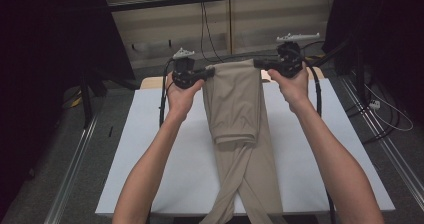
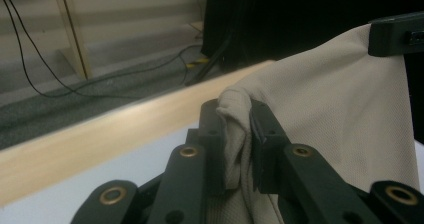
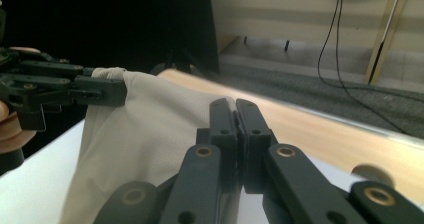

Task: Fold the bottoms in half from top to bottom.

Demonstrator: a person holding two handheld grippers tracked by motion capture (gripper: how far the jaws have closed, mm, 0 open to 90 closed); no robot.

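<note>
High view first: we note a pair of beige fabric trousers lying lengthwise down the middle of a white rectangular worktop, folded so that the upper layer ends about midway and the two legs cross below it, running off the near edge. We see the far end of the garment lifted off the worktop, stretched between the two grippers. The left gripper sits at the trousers' far left corner, the right gripper at the far right corner, each held in a bare hand with the forearm coming in from the near side. Black cables trail from both tools.

Left gripper view: we see the black jaws pinching a bunched fold of the beige cloth between them; the fabric spreads away taut to the other gripper's black tip at the upper right. A pale wooden edge strip borders the worktop behind.

Right gripper view: we see the jaws pressed together with only a thin layer of the cloth running in between them from the left. The sheet hangs from there across to the left gripper, which clamps the opposite corner. Grey carpeted floor and loose black wires lie beyond the worktop.
</note>
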